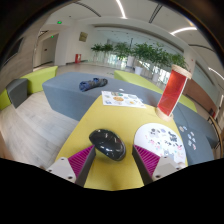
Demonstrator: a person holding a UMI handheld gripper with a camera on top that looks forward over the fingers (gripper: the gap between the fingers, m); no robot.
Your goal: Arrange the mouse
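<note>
A black computer mouse lies on a yellow table, just between the tips of my fingers and nearer the left one. My gripper is open. The magenta pads stand on either side of the mouse, with a clear gap of yellow table between the mouse and the right pad. Whether the left pad touches the mouse I cannot tell. The mouse rests on the table.
A round white mat with small pictures lies on the table right of the mouse. A printed white sheet lies at the table's far end. A red upright object stands at the far right edge. Beyond are grey carpet and potted plants.
</note>
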